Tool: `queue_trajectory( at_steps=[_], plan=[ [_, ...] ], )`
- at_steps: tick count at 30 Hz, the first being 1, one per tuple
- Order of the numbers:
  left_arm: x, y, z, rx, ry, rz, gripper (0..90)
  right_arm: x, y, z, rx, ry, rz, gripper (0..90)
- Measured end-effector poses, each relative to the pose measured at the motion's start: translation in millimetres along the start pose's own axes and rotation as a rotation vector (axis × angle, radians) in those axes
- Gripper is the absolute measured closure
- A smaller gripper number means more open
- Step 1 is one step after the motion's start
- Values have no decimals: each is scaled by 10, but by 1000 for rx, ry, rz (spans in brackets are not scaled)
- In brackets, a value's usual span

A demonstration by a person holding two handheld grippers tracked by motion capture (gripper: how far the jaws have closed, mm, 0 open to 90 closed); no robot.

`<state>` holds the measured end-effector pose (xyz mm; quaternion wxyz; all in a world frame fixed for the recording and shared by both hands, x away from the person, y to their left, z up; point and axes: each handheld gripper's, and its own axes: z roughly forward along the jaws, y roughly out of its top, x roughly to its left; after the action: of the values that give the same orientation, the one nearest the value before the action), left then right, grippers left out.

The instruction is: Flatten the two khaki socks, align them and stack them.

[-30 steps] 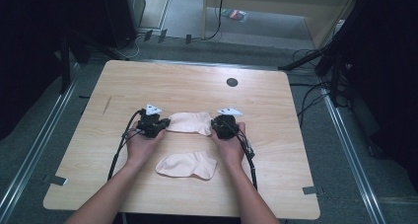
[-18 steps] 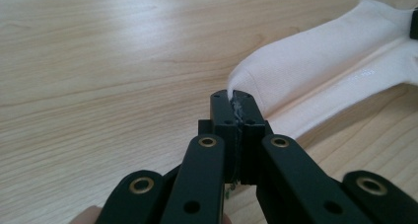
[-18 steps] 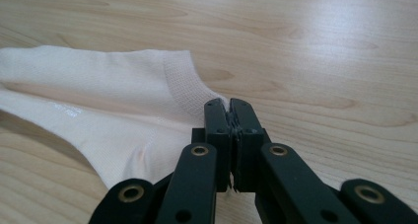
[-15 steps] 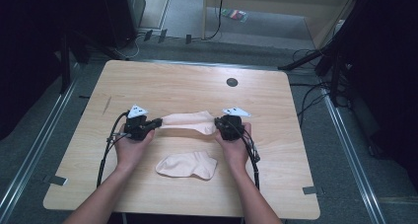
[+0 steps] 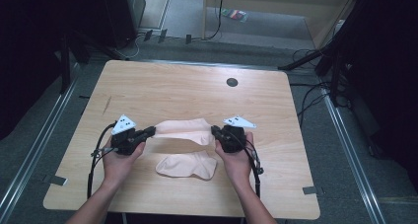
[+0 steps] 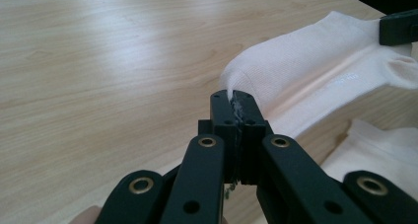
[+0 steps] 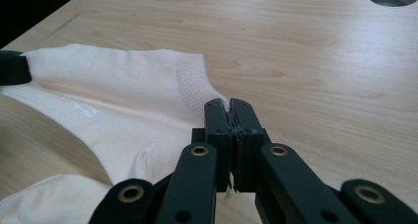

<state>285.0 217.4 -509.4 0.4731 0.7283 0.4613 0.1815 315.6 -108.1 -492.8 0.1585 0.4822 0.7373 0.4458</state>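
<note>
A pale pink sock (image 5: 182, 131) hangs stretched above the wooden table (image 5: 187, 91), held at both ends. My left gripper (image 5: 150, 131) is shut on its left end, and the left gripper view has the sock (image 6: 305, 71) running away from the pinched jaws (image 6: 235, 101). My right gripper (image 5: 215, 131) is shut on the other end, the cuff side; the sock (image 7: 118, 100) runs off to the left from my closed right gripper (image 7: 229, 108). A second pale sock (image 5: 187, 166) lies flat on the table below the held one, between the two hands.
A round cable hole (image 5: 231, 82) sits near the table's far edge. Cables trail from both grippers toward the near edge. Dark floor, rails and cables surround the table on all sides.
Both grippers have risen and moved apart, lifting the upper sock off the table and pulling it taut. The lower sock has stayed where it lay.
</note>
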Motion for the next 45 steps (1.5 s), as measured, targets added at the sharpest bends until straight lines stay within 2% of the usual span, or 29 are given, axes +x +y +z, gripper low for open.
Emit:
queue_trajectory(
  at_steps=[5,16,23,30,33,37,40,42,44,45],
  plan=[
    [-59,-72,-87,0,-21,-3,900,46,-72,-106,3,8,-10,887],
    [-205,-181,-241,4,-47,21,900,79,-231,-320,3,31,-10,887],
    [-298,-245,-349,26,-64,43,900,107,-369,-404,17,36,-14,886],
    [-369,-366,-405,68,-75,56,900,154,-504,-459,40,40,-27,886],
    [-378,-418,-396,89,-74,69,900,175,-578,-458,57,35,-41,887],
    [-386,-489,-345,111,-85,62,900,183,-649,-421,63,23,-58,886],
    [-392,-531,-291,135,-85,70,900,186,-686,-391,67,21,-52,885],
    [-396,-559,-246,153,-92,74,900,181,-706,-372,74,26,-56,883],
    [-398,-587,-199,187,-117,69,897,170,-724,-345,87,40,-54,873],
    [-407,-614,-185,179,-96,64,887,165,-734,-322,112,54,-47,851]
  ],
)
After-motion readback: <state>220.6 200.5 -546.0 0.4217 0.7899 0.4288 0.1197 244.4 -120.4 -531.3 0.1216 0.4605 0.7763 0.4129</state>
